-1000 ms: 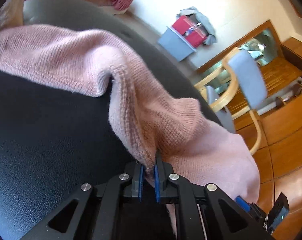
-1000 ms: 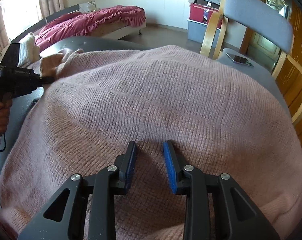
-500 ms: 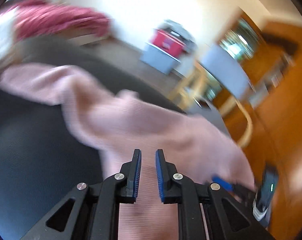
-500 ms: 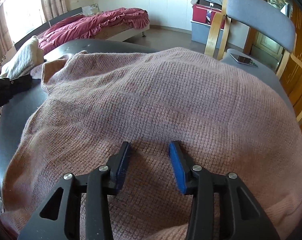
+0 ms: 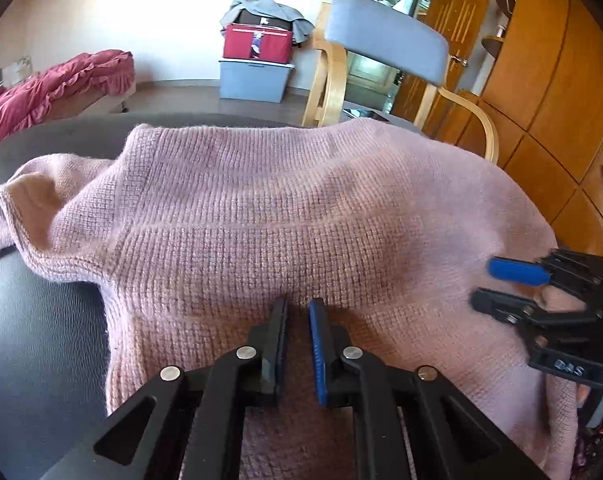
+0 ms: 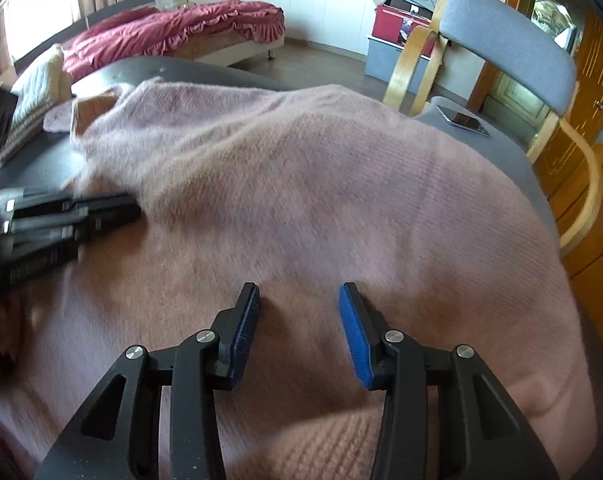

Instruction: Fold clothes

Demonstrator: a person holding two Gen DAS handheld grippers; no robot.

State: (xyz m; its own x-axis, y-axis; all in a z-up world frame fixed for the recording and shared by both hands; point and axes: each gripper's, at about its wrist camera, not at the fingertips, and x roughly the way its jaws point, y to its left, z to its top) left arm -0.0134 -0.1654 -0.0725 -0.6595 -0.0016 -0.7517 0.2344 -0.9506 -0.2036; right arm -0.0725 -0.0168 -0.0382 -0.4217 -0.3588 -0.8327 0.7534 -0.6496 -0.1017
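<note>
A pink knitted sweater (image 5: 285,216) lies spread over a dark leather-like table (image 5: 41,320), covering most of it ahead of both claws. One part of it runs off to the far left of the left gripper (image 5: 299,308), where a fold shows its paler inside.

The left gripper stands low over the near part of the sweater with its jaws narrow, only a slim gap between the blue pads; knit shows in that gap, but whether the pads pinch it cannot be told. Seen from the right wrist, this gripper (image 6: 113,210) is blurred at the sweater's left edge.

The right gripper (image 6: 299,312) hangs over the sweater's near middle with its jaws at a middling width, the knit beneath them and nothing pressed between the pads. From the left wrist it (image 5: 497,284) appears at the right, pointing across the fabric.

Beyond the sweater, on the right of the right gripper, a phone (image 6: 463,120) lies on the table, with a grey-backed wooden chair (image 6: 509,40) behind it. Farther off stand a red box (image 5: 259,42) on a grey bin (image 5: 253,82), and to the left a bed (image 6: 173,28) with a crimson cover.
</note>
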